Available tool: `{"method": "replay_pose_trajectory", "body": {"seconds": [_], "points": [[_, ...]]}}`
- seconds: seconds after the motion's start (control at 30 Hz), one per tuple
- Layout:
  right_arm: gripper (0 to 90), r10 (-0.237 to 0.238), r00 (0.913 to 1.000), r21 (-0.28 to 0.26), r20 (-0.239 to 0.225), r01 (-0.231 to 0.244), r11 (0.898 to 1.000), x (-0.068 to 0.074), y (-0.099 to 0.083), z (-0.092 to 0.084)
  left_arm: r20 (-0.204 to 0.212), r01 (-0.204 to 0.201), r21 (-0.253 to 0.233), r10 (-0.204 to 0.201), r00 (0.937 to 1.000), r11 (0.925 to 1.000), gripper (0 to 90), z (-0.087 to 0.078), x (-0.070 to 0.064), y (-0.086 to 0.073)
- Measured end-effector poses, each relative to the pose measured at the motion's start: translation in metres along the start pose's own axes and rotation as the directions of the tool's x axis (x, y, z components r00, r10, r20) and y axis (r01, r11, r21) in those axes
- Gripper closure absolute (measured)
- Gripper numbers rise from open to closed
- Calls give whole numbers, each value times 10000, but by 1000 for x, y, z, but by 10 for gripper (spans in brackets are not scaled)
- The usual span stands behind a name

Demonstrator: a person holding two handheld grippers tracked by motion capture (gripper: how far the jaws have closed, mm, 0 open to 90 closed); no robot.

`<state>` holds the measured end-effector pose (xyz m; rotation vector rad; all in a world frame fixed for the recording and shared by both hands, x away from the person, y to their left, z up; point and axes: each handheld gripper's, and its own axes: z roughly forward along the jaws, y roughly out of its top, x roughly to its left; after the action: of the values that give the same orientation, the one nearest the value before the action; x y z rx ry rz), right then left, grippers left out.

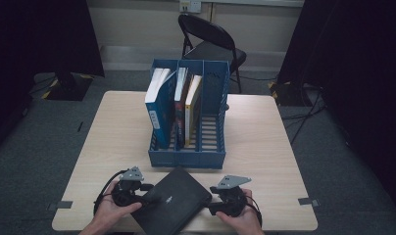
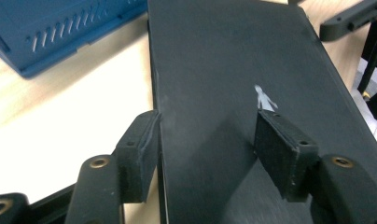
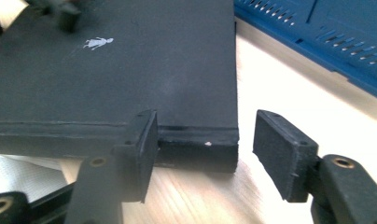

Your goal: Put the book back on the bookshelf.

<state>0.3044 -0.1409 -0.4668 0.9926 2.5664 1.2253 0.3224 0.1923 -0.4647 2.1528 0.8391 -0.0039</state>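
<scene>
Pale wood surface [image 1: 264,147] carries a blue file rack [image 1: 188,159] of books, and a flat black case [image 1: 174,198] lies just before it. The left gripper [image 2: 205,140] has its spread jaws straddling the case's long edge, one above the lid. The right gripper [image 3: 205,135] faces a corner of the case, jaws spread, not pinching.

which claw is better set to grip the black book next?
Probably left. The left claw already has the black book between its jaws, one pad over the cover. The right claw only straddles a corner, one pad off the book.
</scene>
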Motion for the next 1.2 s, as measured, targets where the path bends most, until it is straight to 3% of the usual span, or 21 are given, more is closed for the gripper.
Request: {"method": "replay_pose_trajectory", "body": {"seconds": [0.03,0.2,0.27,0.33,0.53,0.6,0.87,1.03,1.2], "points": [[412,91,9999,-99,106,-90,9999,1,-3,0,-43,65,-1,-65,10000,10000,330,4,1,2],[422,157,9987,34,494,-159,9999,4,-8,-4,-281,-176,-148,172,9995,9997,348,15,-2,13],[437,182,9978,72,640,-187,9998,4,-9,-5,-247,91,-238,-96,9996,9997,349,18,-1,14],[439,261,9955,192,906,-280,9994,1,-12,-6,-317,88,-383,-100,9994,9992,357,18,-1,14],[422,237,9952,156,946,-253,9996,-1,-12,-5,-465,114,-284,-127,9988,9995,382,17,-3,15],[428,243,9949,40,981,-248,9997,-2,-10,-3,-769,177,-158,-188,9969,9997,377,16,-6,16],[430,131,9942,-101,1070,-121,9999,-14,4,10,-604,113,186,-101,9981,9998,364,2,-6,5],[410,189,9935,-87,1126,-181,9998,-20,9,14,-770,175,287,-153,9969,9994,355,2,-11,6],[403,280,9924,-164,1199,-262,9995,-24,12,15,-565,258,315,-240,9981,9992,360,0,-11,4]]}}
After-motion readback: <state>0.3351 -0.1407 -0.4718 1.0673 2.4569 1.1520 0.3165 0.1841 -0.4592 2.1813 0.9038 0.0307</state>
